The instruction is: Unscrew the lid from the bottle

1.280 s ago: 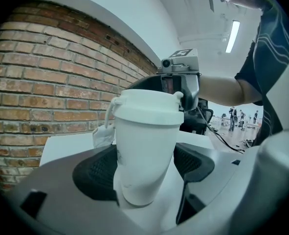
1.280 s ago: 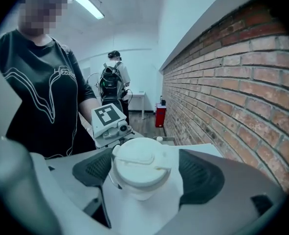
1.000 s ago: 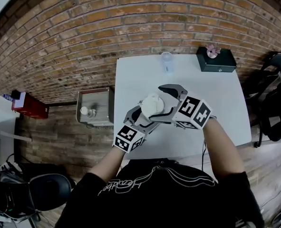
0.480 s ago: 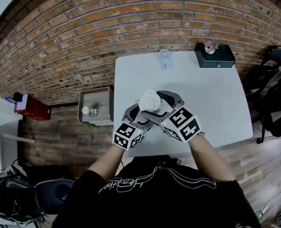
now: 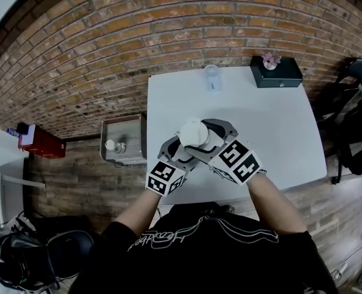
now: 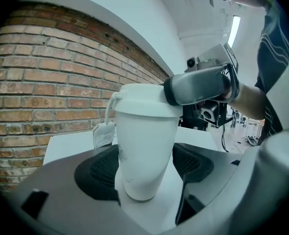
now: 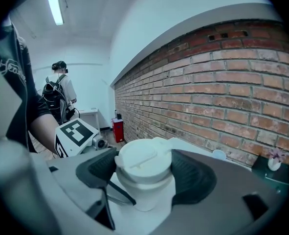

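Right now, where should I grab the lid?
The lid's round rim, squeezed from opposite sides, coming from the right: the bottle stands upright, left gripper clamping its body. The right gripper's jaws have just been closing on the lid.

The bottle (image 5: 211,141) was largely hidden beneath its lid (image 5: 193,131), the left gripper (image 5: 179,150) and the right gripper (image 5: 206,137); a clear item (image 5: 212,77) beyond was too small to identify.

Our two grippers meet in front of us, forearms angled inward.
Our left gripper (image 5: 179,144) clamps the bottle (image 6: 144,151) low on its body. Our right gripper (image 5: 206,132), its jaws just closing, has its pads against the lid (image 7: 143,159).
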